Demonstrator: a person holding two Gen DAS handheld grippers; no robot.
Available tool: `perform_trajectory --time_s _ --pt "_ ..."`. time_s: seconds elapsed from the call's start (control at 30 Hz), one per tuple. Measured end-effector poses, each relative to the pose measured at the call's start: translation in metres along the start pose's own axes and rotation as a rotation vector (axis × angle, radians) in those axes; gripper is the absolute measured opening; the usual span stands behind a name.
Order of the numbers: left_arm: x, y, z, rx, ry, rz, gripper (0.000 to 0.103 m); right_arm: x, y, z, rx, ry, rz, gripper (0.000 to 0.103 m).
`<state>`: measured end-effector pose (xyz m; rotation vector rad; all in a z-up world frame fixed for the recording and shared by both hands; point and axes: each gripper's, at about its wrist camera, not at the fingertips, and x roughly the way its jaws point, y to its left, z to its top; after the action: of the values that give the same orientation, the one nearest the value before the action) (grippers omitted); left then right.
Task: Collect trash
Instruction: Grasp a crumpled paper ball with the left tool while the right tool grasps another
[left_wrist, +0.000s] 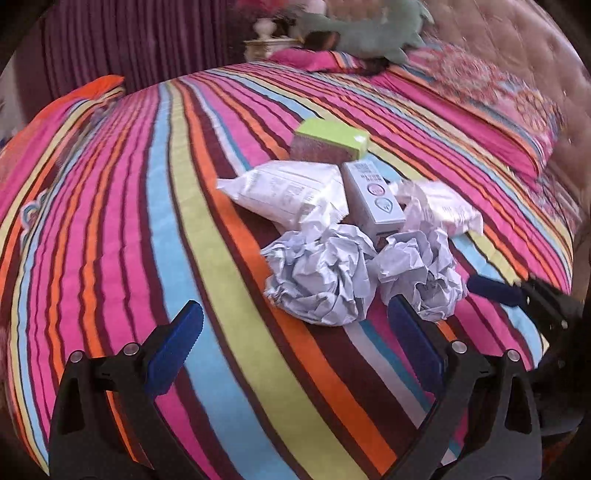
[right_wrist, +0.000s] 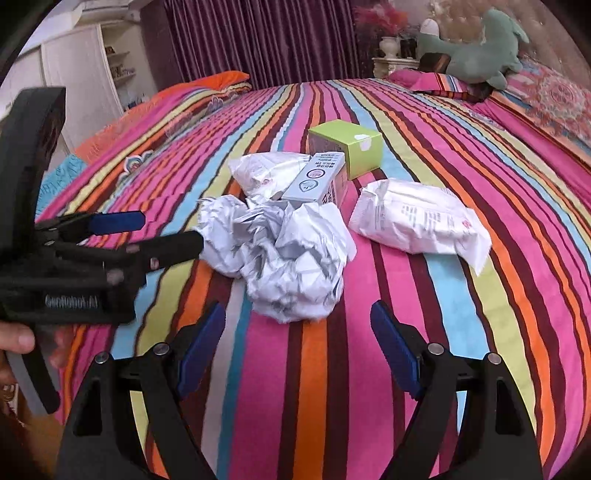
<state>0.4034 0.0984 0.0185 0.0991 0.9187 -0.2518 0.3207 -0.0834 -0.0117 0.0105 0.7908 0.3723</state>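
A heap of trash lies on the striped bed: two crumpled paper balls (left_wrist: 321, 277) (right_wrist: 291, 258), two white plastic packets (left_wrist: 288, 192) (right_wrist: 417, 221), a small pale blue box (left_wrist: 373, 195) (right_wrist: 317, 181) and a green box (left_wrist: 332, 142) (right_wrist: 354, 147). My left gripper (left_wrist: 295, 332) is open, just short of the nearer paper ball. My right gripper (right_wrist: 295, 332) is open, just short of the paper ball in its view. The left gripper also shows in the right wrist view (right_wrist: 166, 232), open beside the paper. The right gripper's fingertip (left_wrist: 495, 290) shows in the left wrist view.
The striped bedspread (left_wrist: 184, 221) covers the bed. Pillows (left_wrist: 480, 92) and a green plush toy (right_wrist: 476, 51) lie at the head. A purple curtain (right_wrist: 258, 40), a nightstand (right_wrist: 391, 62) and white shelves (right_wrist: 88, 74) stand beyond the bed.
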Motion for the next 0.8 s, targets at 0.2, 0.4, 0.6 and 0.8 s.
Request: perform_trajectory --time_s 0.2,0.4,0.6,0.8 --pt "0.025 0.001 0.011 0.013 0.045 -0.017 0.096 0.02 0.002 0.012 -0.041 0.023 -0.038 0.077" --pt "0.044 -0.004 0.02 0.021 0.07 -0.013 0.096 0.033 -0.007 0.019 -0.064 0.051 -0.04 0.075" --pt "0.059 -0.014 0.021 0.01 0.085 -0.004 0.096 0.031 -0.028 0.014 -0.001 0.077 -0.012 0.045" --pt "0.059 -0.017 0.014 -0.105 0.065 -0.042 0.056 0.021 -0.039 0.007 0.066 0.062 0.037 0.044"
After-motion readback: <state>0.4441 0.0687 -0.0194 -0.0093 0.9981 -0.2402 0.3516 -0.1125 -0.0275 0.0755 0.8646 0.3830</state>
